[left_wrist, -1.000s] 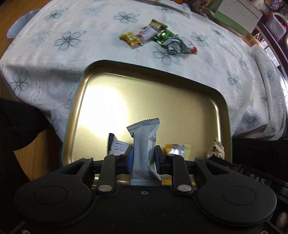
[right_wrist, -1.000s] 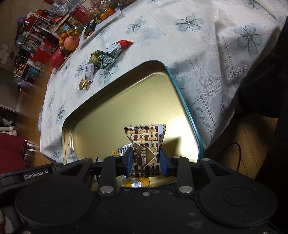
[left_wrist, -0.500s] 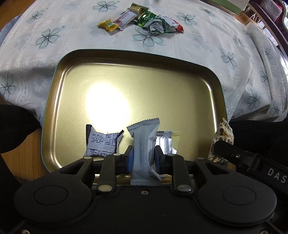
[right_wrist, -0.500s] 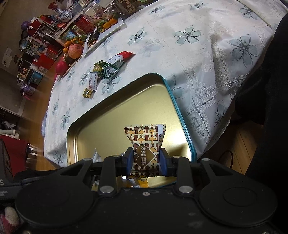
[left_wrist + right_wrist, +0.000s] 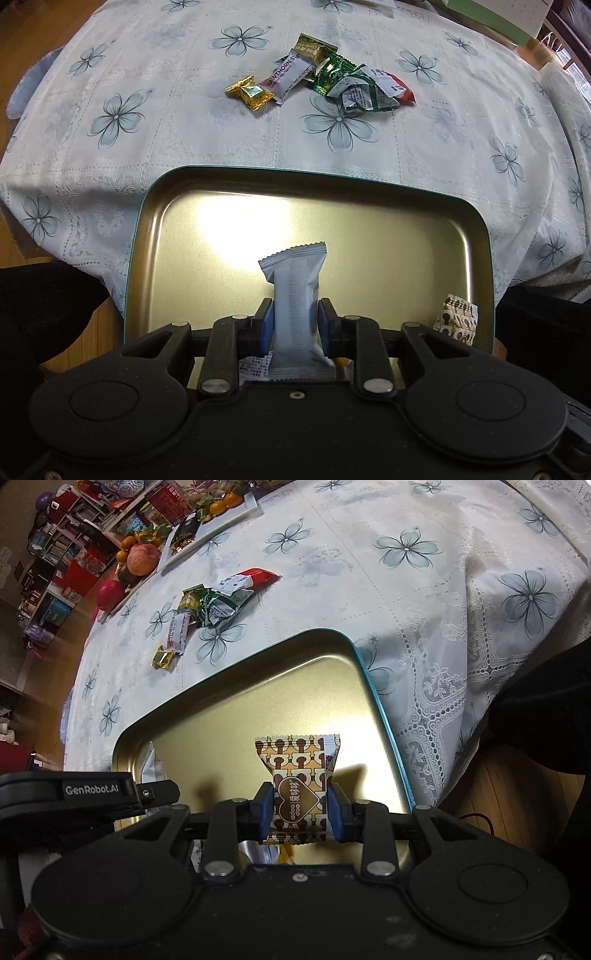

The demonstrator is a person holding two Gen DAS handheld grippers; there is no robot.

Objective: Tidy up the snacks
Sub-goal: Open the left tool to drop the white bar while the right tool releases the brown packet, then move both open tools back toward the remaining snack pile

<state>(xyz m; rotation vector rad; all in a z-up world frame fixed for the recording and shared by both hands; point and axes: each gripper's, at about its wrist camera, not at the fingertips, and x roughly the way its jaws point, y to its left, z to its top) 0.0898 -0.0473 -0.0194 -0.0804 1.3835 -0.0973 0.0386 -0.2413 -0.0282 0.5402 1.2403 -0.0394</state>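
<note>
A gold metal tray (image 5: pixel 369 221) with a teal rim lies at the near edge of the table; it also shows in the right wrist view (image 5: pixel 266 701). My left gripper (image 5: pixel 294 325) is shut on a grey snack bar (image 5: pixel 294 291), held upright over the tray's near side. My right gripper (image 5: pixel 300 806) is shut on a brown-and-gold patterned snack (image 5: pixel 298 786) over the tray's near right part; this snack also shows in the left wrist view (image 5: pixel 457 319). A few wrappers lie in the tray under the grippers, mostly hidden. Several loose snacks (image 5: pixel 321 75) lie on the tablecloth beyond the tray.
The table has a white flowered tablecloth (image 5: pixel 184 110). A fruit tray (image 5: pixel 147 554) with apples and oranges stands at the far side, beside shelves. The left gripper's body (image 5: pixel 85 794) sits close on the left of the right wrist view. Wooden floor shows below the table edge.
Both grippers keep their snacks. The left gripper has dropped lower and nearer to the tray, so the wrappers lying in the tray are now mostly hidden beneath it.
</note>
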